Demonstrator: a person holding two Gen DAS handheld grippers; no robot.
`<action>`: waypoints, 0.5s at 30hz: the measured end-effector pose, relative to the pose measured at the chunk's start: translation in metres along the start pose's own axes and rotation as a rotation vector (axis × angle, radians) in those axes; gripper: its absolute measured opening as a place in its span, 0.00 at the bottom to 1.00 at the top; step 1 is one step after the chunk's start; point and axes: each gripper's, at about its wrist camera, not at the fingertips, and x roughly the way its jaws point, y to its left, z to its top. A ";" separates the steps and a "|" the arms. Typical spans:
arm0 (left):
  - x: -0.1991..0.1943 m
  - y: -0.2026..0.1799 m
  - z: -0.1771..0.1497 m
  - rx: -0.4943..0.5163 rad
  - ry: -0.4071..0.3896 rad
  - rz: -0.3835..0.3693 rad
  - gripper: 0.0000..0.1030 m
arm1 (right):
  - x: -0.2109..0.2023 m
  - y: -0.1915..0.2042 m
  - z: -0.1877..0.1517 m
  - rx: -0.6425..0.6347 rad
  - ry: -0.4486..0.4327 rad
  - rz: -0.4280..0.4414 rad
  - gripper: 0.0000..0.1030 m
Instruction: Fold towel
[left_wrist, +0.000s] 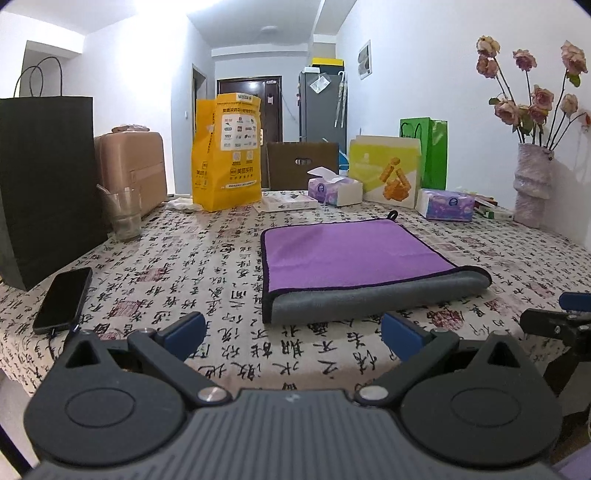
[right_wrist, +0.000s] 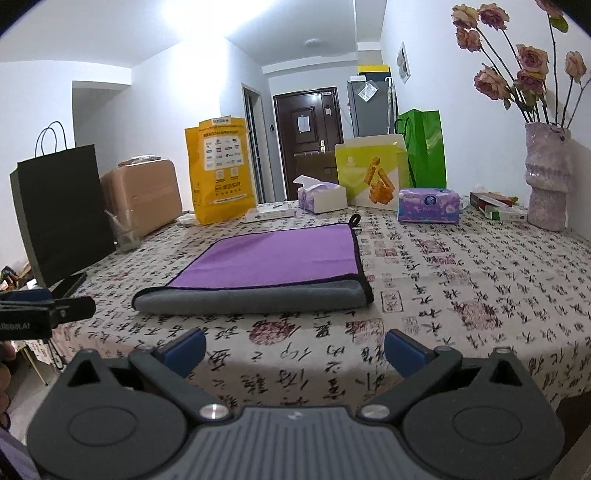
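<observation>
Towel (left_wrist: 354, 258) lies folded on the tablecloth (left_wrist: 207, 258); left tongs (left_wrist: 293, 334) and right tongs (right_wrist: 295, 349) gape wide, empty

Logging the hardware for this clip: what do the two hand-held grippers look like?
Both look alike. The left hand-held gripper and the right hand-held gripper each have blue fingertip pads on black linkage arms, silver pivot pins, two black round housings and a ribbed grey body. White lettering, partly cut off, shows on the left one's side in the right wrist view. No cables are visible.

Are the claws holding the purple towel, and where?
No. Left gripper and right gripper are both open and empty; the towel lies folded on the table.
</observation>
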 end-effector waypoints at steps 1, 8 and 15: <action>0.004 0.000 0.001 0.000 0.004 0.000 1.00 | 0.003 -0.001 0.002 -0.006 0.001 0.001 0.99; 0.039 0.008 0.009 -0.029 0.060 0.002 1.00 | 0.028 -0.012 0.015 -0.040 0.015 0.005 0.88; 0.078 0.016 0.021 0.009 0.055 -0.021 0.84 | 0.066 -0.030 0.028 -0.040 0.049 -0.018 0.81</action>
